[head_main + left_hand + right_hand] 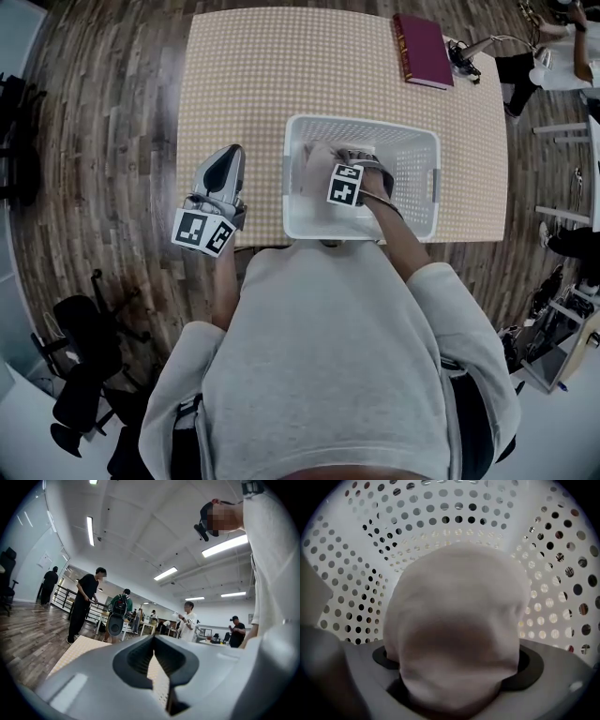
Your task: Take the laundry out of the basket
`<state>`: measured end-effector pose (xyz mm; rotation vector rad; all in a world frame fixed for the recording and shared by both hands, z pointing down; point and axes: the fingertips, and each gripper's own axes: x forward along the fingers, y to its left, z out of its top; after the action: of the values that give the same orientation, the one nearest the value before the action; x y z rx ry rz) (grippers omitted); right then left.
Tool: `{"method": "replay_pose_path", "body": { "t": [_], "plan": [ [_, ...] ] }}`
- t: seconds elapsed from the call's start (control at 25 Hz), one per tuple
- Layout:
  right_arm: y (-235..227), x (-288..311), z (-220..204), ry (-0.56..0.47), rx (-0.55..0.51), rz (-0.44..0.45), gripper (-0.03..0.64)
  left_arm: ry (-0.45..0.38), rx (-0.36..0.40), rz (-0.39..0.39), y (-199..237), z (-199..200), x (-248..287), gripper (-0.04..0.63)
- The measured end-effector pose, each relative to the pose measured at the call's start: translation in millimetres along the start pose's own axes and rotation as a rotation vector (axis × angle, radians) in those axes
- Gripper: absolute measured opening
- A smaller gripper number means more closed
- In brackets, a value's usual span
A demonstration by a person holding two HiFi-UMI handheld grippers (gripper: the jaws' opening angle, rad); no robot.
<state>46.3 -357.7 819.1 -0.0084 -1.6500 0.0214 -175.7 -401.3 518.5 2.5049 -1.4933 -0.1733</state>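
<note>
A white perforated laundry basket stands on the table near its front edge. Inside it lies a pale pinkish-white cloth. My right gripper reaches down into the basket. In the right gripper view the bundled cloth bulges up between the wide-spread jaws of the right gripper, with the basket wall behind it. I see no squeeze on the cloth. My left gripper hovers over the table's left front corner, left of the basket. The left gripper has its jaws together with nothing between them.
The table has a checked beige cover. A dark red book and a black device with a cable lie at its far right. Black chairs stand at the lower left. People stand farther off in the room.
</note>
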Motion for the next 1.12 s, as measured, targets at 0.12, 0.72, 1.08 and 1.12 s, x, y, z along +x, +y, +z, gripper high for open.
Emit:
{"method": "replay_pose_path", "body": {
  "t": [0.12,0.72,1.08,1.12],
  "plan": [
    [-0.5,-1.3,0.9,0.003,0.0,-0.005,0.597,-0.006,-0.003,0.005,2.0,1.8,-2.7,0.008],
    [-12.4,-22.4,7.8,-0.078,0.149,-0.004,0.258,-0.029,-0.019,-0.02,-3.5,9.2,-12.1,0.008],
    [-19.9,-79.5,12.0,-0.131,0.118,-0.335,0.224,-0.043,-0.009,-0.063,-7.0,17.4,-11.7,0.008],
    [-21.1,-95.1,12.1,-0.14,0.123,-0.39,0.224,-0.044,-0.008,-0.075,-8.2,18.5,-10.3,0.008]
  ]
}}
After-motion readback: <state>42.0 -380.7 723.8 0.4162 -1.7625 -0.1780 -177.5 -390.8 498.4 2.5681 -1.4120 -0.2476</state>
